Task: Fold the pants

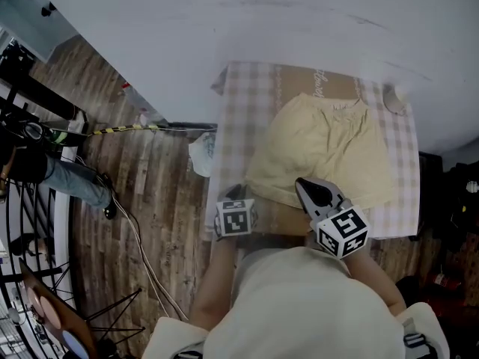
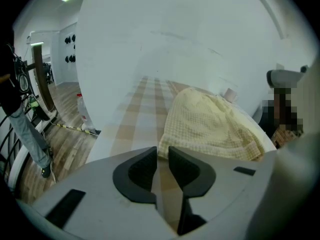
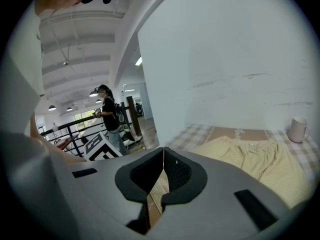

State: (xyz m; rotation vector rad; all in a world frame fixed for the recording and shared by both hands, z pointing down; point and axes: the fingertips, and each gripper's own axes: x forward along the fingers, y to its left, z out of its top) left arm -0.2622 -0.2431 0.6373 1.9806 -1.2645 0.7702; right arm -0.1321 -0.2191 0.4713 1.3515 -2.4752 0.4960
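Pants are lying spread on the bench. Left hand-held gripper is hovering slightly ajar, empty. The right hand-held gripper is sitting closed, empty.

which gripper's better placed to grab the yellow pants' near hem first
Right, likely: the right gripper hangs over the near hem of the pale yellow waffle-cloth pants, though shut; the left gripper sits beside them over checked tablecloth.
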